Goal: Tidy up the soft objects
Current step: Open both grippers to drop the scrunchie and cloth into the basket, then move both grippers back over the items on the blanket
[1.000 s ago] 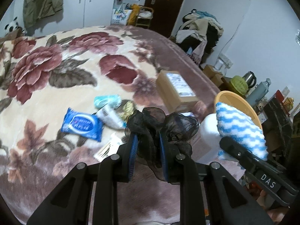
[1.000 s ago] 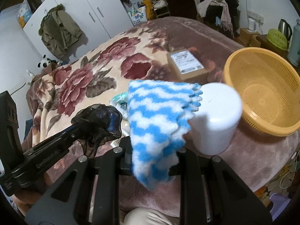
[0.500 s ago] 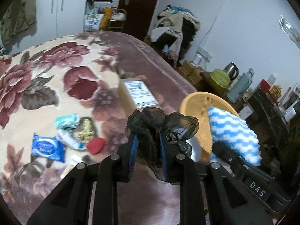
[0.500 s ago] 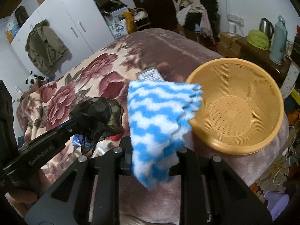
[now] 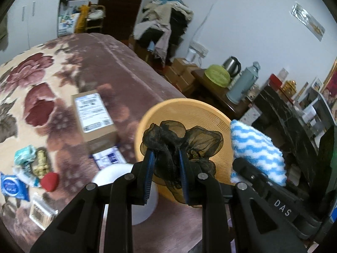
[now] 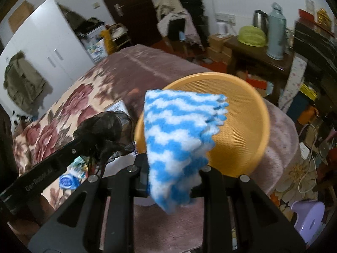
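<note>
Left claw (image 5: pixel 166 168) pinching black mesh scrunchie (image 5: pixel 181 143), right claw (image 6: pixel 172 179) pinching blue-white fuzzy cloth (image 6: pixel 179 135), both held over the orange basket (image 6: pixel 248 105) on the bed, likely for dropping in.

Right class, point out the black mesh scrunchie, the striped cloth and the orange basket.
black mesh scrunchie (image 5: pixel 189 141), left wrist view, right-hand ruffle.
blue-and-white striped cloth (image 6: pixel 179 130), right wrist view, middle.
orange basket (image 6: pixel 242 130), right wrist view, inner wall.

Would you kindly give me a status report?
Left gripper shut on mesh scrunchie. Right gripper shut on striped cloth. Both by orange basket; nothing blocking.
</note>
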`<state>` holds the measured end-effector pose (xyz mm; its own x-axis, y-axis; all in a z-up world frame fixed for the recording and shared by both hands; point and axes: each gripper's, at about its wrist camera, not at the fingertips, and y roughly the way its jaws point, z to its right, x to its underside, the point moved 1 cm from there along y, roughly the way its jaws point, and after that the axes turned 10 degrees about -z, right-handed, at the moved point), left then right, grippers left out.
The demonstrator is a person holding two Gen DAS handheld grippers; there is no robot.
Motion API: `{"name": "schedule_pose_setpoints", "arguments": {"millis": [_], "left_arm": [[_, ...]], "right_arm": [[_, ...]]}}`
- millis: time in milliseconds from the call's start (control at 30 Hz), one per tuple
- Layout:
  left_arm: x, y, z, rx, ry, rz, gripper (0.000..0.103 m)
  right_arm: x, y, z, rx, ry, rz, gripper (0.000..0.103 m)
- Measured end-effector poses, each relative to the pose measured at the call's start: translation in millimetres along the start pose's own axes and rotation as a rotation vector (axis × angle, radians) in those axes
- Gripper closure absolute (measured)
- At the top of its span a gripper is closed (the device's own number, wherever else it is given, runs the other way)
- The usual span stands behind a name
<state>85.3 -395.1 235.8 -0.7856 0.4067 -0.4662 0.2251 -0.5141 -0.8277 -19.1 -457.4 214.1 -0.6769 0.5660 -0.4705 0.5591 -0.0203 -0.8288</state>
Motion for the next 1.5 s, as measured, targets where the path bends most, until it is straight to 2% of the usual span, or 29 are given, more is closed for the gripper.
{"name": "schedule_pose_setpoints", "arguments": {"millis": [200,233,267,300,333,367,433,467,500,633,733,867,933,1200,1500], "left_arm": [[-8,33,20,0.012,0.032,-0.062,0.078],[-8,38,22,0.010,0.038,-0.071,0.069],[-9,40,22,0.004,0.041,-0.072,0.050],[-8,40,21,0.001,0.041,-0.068,0.044],[-8,39,18,-0.026,0.028,-0.050,0.032],[-7,38,15,-0.033,0.017,-0.042,0.022],[-8,35,7,-0.017,-0.013,-0.030,0.009],[-8,32,2,0.002,-0.033,-0.029,0.004],[-8,29,-2,0.014,-0.046,-0.028,0.004],[-8,17,-11,0.015,-0.065,-0.011,0.001],[-6,8,-16,-0.035,-0.050,-0.017,0.001],[4,-10,-29,-0.128,-0.048,0.020,0.001],[9,-19,-41,-0.141,-0.065,0.030,0.001],[29,-51,-84,-0.181,-0.119,0.058,0.001],[65,-79,-136,-0.228,-0.163,0.052,0.001]], "right_arm": [[-15,8,26,0.033,0.060,-0.010,0.078],[-16,9,29,0.035,0.069,-0.015,0.075],[-15,11,33,0.036,0.084,-0.022,0.072],[-15,12,36,0.038,0.096,-0.028,0.058],[-14,13,40,0.033,0.111,-0.033,0.035],[-14,14,45,0.031,0.129,-0.031,0.031],[-14,12,54,0.026,0.167,-0.017,0.015],[-14,11,58,0.010,0.182,-0.015,0.012],[-13,10,61,-0.001,0.196,-0.014,0.009],[-12,7,58,0.014,0.185,-0.012,0.007],[-10,3,49,0.033,0.159,-0.013,0.004],[-9,1,43,0.057,0.132,-0.012,0.001],[-7,0,37,0.073,0.119,-0.013,0.000],[6,-3,-9,0.083,0.022,-0.026,0.000],[27,0,-62,0.110,-0.116,-0.043,0.000]]}}
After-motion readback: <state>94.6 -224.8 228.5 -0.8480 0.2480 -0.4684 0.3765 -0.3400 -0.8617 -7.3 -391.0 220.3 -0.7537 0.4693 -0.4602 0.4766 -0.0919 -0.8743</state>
